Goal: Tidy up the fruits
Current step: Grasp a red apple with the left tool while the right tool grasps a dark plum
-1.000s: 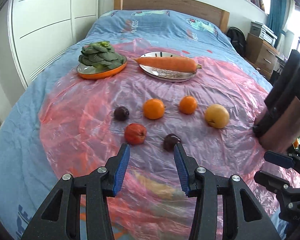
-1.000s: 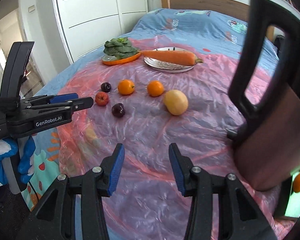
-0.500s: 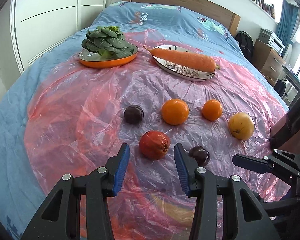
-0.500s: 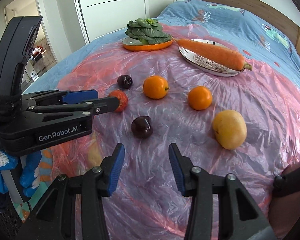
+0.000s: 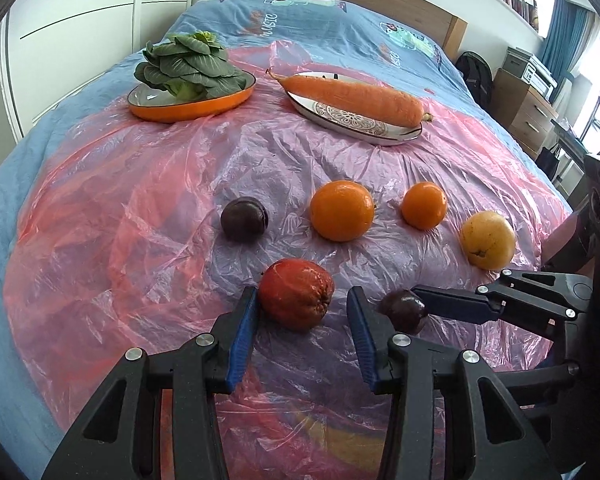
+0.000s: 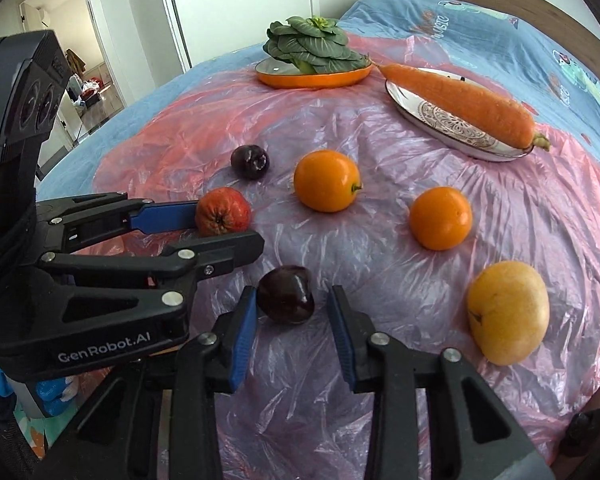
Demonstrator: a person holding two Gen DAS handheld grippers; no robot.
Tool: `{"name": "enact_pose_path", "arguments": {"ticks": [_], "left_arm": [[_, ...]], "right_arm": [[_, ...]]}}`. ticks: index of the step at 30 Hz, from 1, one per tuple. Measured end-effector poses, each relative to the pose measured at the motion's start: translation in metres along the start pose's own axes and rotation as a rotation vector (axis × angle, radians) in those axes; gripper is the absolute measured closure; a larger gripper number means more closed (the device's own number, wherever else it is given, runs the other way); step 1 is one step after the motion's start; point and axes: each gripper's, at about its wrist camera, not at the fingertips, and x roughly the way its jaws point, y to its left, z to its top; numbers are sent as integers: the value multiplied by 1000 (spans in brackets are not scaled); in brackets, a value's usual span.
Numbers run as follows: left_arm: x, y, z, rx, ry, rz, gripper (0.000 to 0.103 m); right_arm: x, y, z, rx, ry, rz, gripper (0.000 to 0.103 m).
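Left gripper (image 5: 302,312) brackets the red fruit (image 5: 296,299), right gripper (image 6: 292,308), jaws just narrowing, brackets the dark plum (image 6: 286,294); both unclamped, apparently staged for simultaneous pickups.

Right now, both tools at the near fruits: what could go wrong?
1. The left tool and right tool sit close together; they could collide.
2. The dark plum touches only one pad, so closing may roll it away.
3. The plastic sheet is wrinkled; the red fruit may slip.
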Motion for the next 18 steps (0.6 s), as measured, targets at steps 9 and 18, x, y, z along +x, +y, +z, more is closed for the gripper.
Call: {"name": "enact_pose_path", "arguments": {"ticks": [9,18], "left_arm": [[4,-5,0,27,-19,12,72],[-14,-14,5,40,-80,17,72]], "right_arm": [[0,-1,-3,-3,-27,20,88],[-34,-8,-11,52,-92,27,88]]}}
